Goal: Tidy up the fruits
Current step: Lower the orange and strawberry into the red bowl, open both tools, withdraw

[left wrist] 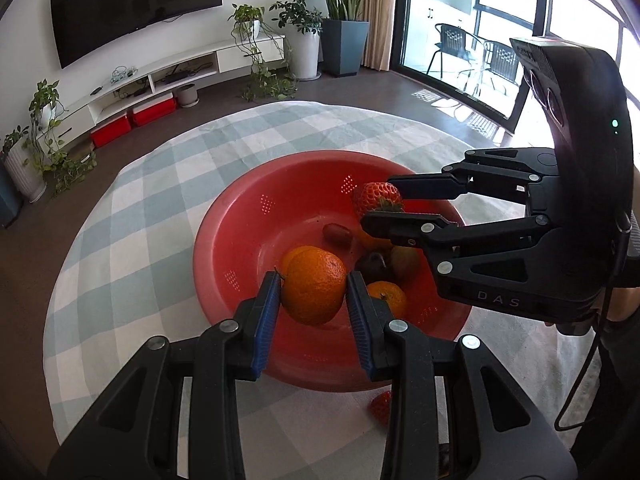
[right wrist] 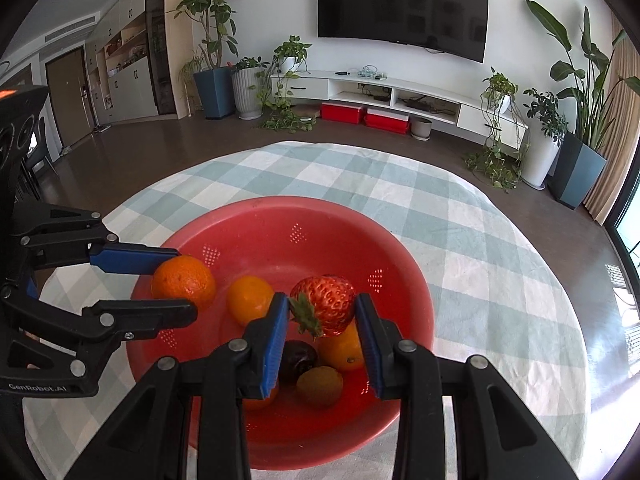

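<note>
A red colander bowl (left wrist: 240,240) (right wrist: 256,236) sits on the checked tablecloth. My left gripper (left wrist: 312,288) (right wrist: 176,284) is shut on an orange (left wrist: 314,288) (right wrist: 182,282), held above the bowl's near side. My right gripper (right wrist: 322,314) (left wrist: 384,196) is shut on a strawberry (right wrist: 326,304) (left wrist: 378,196), also above the bowl. In the bowl lie several fruits: small oranges (right wrist: 250,300) (left wrist: 388,298), a kiwi (right wrist: 320,386) (left wrist: 406,260), a dark fruit (right wrist: 298,360) (left wrist: 372,264) and a reddish grape (left wrist: 338,234).
Another strawberry (left wrist: 380,406) lies on the cloth (left wrist: 168,184) (right wrist: 460,248) just outside the bowl's near rim. Beyond the round table are dark floor, a TV stand (right wrist: 400,92), potted plants and a glass door (left wrist: 460,20).
</note>
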Demonstrator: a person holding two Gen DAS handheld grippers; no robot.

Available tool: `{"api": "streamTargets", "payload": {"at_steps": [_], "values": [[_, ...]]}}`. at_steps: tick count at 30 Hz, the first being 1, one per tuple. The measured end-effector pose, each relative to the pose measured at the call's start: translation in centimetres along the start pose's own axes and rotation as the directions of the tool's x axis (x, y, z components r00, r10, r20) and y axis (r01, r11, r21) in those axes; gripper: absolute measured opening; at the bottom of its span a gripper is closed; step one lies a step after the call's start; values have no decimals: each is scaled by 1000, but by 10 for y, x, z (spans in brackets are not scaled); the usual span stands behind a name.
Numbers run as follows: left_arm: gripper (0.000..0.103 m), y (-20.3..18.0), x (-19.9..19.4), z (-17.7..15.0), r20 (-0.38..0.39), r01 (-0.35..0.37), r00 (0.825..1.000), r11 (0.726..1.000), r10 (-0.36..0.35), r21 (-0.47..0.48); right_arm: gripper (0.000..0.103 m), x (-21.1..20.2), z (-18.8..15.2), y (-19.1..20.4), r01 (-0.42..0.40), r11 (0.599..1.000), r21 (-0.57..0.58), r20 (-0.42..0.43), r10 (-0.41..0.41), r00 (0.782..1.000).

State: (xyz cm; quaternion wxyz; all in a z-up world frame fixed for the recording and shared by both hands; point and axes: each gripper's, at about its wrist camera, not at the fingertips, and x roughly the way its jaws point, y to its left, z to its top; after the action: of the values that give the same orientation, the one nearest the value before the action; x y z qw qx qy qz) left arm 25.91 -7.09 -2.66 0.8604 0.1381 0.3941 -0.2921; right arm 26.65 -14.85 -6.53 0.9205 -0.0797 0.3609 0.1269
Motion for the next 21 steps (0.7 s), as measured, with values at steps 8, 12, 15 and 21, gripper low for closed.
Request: {"api": "streamTargets", "payload": {"at_steps": [8,12,15,21], "values": [[32,-12,19,-4,-29,-27,999,999,27,24,37,9,-6,9,42,997,-65,-30,-44,999],[32,-10,23,-7,-35,-25,999,1000,26,16,37,9,-6,9,45,997,-66,-27,-46,999],[35,-9,25,-8,-47,-34,998,999,34,16,37,11,-7,10,55,996,-77,-35,-58,998],[46,-4,25,-12,-34,-38,999,999,38,1,38,12,-10,14,63,994,-91,-42,-67,997]]}}
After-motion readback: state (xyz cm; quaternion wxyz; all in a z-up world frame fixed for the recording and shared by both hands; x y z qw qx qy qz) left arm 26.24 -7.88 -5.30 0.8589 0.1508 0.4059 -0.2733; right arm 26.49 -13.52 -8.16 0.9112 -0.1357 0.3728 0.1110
